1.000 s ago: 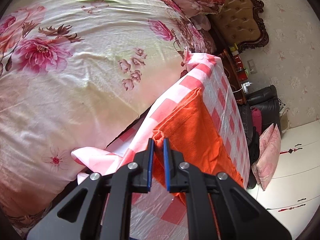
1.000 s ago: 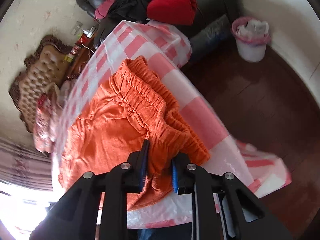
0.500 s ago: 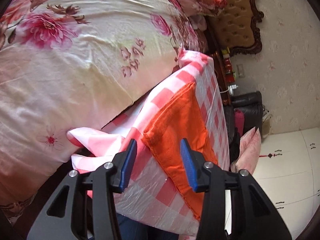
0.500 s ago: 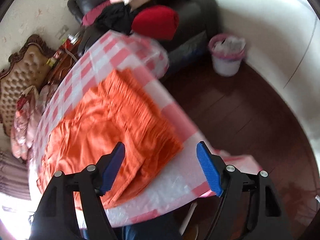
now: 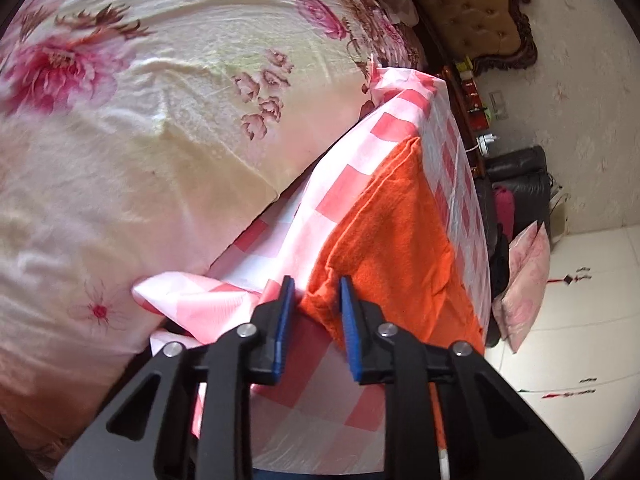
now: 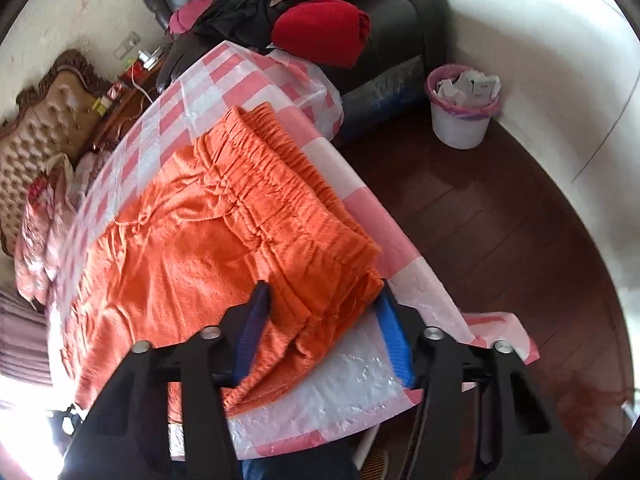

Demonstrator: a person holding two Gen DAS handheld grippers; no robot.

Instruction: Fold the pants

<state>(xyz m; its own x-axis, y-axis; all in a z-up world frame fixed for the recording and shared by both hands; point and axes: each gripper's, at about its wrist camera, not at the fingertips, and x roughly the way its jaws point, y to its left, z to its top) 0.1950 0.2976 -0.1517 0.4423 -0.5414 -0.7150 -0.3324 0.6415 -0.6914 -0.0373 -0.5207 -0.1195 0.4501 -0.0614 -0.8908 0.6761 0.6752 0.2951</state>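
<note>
Orange pants [image 5: 392,240], one pair, lie on a pink checked tablecloth [image 5: 356,184]; left gripper [image 5: 316,300] narrowly parted around a hem corner. Right wrist view: right gripper [image 6: 324,312] spread wide, straddling the single elastic waistband [image 6: 280,184], beside one bin [image 6: 460,124]

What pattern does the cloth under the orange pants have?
The cloth under the orange pants is checked in pink and white, seen best from the right wrist.

Pants [image 6: 208,248] on table [image 6: 360,396], beside bed [image 5: 140,140]
</note>
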